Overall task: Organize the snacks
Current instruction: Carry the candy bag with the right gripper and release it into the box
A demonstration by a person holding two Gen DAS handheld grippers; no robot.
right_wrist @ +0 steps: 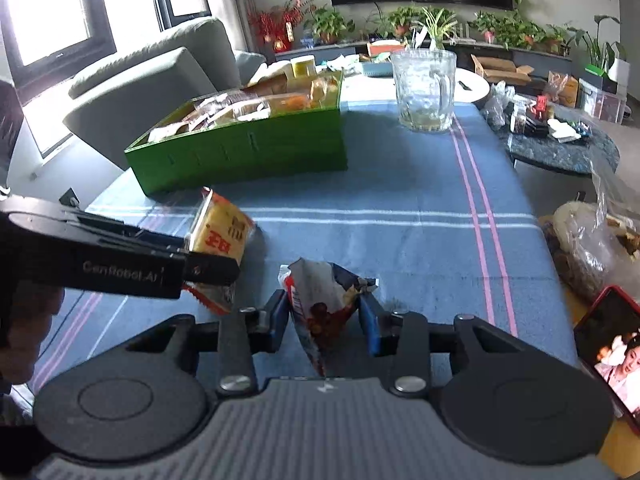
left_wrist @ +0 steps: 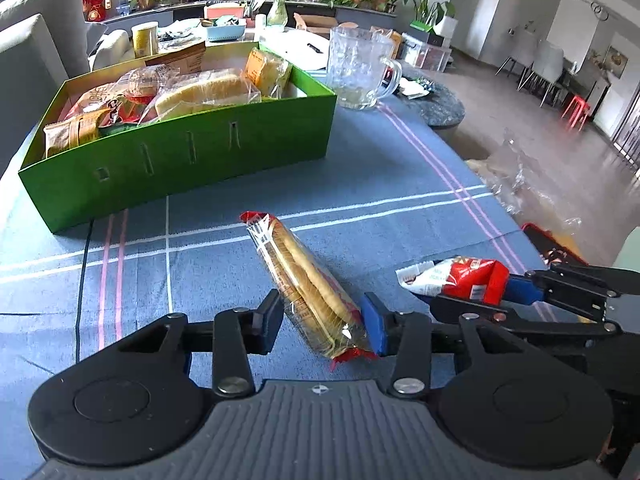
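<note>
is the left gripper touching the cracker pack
Touching: in the left wrist view, both pads of the left gripper press the sides of the cracker pack.

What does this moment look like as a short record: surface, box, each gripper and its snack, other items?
surface: blue striped tablecloth
box: green box, full of wrapped snacks
left gripper: pads against cracker pack, which lies on the cloth
right gripper: jaws wide, red-white packet between them, grip unclear
other: glass mug right of the box; phone at the right edge
</note>
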